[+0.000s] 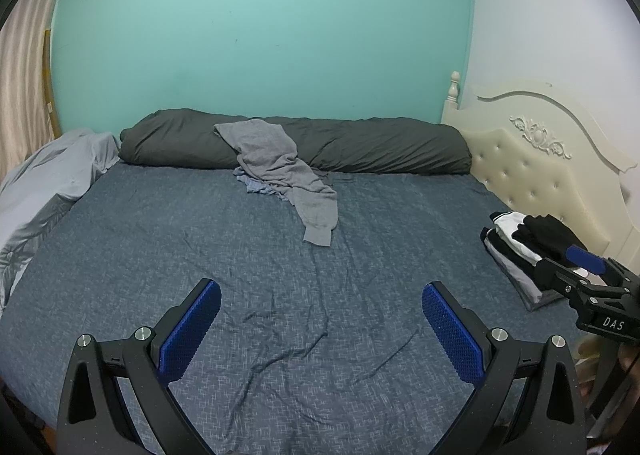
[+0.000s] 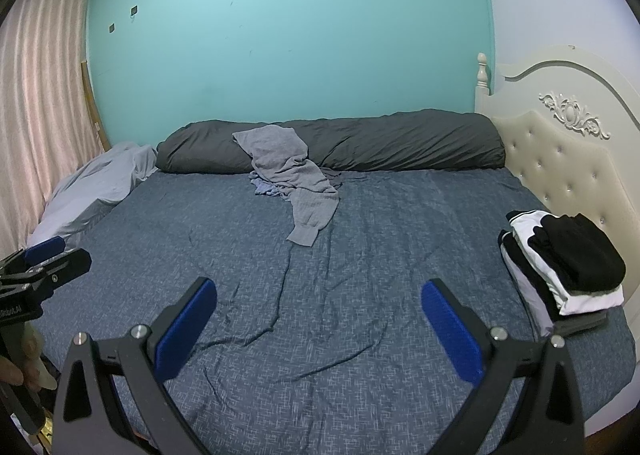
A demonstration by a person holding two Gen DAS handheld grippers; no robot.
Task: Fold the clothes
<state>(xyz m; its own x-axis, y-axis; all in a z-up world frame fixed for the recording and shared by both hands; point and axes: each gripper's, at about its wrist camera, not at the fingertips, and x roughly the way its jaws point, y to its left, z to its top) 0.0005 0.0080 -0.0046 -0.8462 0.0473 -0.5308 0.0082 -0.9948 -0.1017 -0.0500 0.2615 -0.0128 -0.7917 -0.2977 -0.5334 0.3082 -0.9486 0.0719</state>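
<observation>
Here, two grippers hover over the blue sheet (image 1: pixel 200 239): the left gripper (image 1: pixel 320 309) and the right gripper (image 2: pixel 318 307), each with its blue ribbed pads spread wide apart and nothing between them. One grey knit garment (image 1: pixel 280 171) lies crumpled at the far side, draped off one long dark bolster (image 1: pixel 380 147); its long axis runs from the bolster toward the camera, cuff nearest. One folded stack (image 2: pixel 560 259) of black and white clothes sits near the tufted cream headboard (image 2: pixel 560 159).
</observation>
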